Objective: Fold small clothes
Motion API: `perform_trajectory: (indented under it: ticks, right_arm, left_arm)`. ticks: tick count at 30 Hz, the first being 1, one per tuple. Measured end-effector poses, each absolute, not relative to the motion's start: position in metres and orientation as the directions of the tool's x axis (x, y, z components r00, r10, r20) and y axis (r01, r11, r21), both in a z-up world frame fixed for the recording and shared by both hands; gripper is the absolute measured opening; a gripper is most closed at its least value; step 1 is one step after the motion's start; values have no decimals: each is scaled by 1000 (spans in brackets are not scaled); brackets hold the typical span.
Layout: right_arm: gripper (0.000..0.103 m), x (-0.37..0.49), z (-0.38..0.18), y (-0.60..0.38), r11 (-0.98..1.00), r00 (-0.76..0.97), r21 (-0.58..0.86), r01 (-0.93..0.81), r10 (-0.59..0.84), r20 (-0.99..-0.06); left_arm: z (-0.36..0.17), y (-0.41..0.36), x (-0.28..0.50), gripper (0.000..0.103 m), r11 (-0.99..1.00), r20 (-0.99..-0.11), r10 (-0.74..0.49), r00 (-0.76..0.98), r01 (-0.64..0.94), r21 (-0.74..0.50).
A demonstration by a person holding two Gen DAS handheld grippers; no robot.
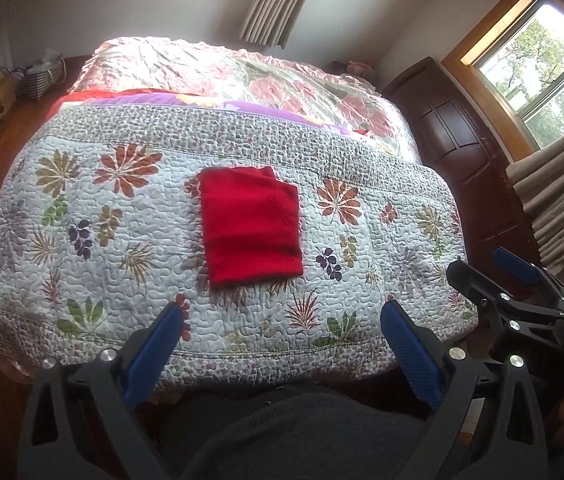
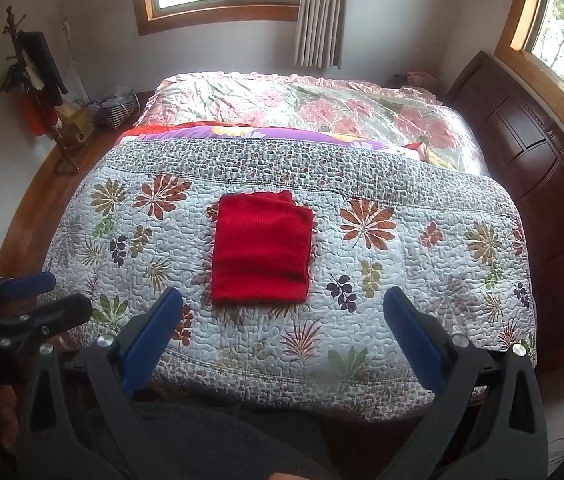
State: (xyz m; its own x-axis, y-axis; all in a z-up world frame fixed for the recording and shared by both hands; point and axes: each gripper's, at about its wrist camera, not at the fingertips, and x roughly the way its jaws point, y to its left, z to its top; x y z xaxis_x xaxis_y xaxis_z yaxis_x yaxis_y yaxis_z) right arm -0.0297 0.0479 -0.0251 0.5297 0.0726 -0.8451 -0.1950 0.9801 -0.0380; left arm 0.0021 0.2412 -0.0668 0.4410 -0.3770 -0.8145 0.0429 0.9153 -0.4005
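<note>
The red cloth lies folded on the quilt, apart from both grippers; left gripper and right gripper are spread wide, empty. Any careless nudge or regrasp could undo the loose top fold

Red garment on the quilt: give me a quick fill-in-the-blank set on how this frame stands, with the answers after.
1. The red garment lies folded into a compact rectangle on the floral ____.
2. The left gripper has its jaws ____ and holds nothing.
3. The right gripper hangs short of the garment, not ____ it.
4. The dark wooden headboard stands at the ____ side of the right wrist view.

Missing words: quilt; open; touching; right
</note>
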Motion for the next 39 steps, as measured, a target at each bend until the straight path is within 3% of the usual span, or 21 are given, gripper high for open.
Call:
perform_trajectory:
  ticks: [39]
  right_arm:
    - [100, -8, -29, 50, 987, 531, -26, -160, 63, -845]
  left_arm:
    - [-71, 240, 29, 99, 925, -827, -367, 426, 74, -373]
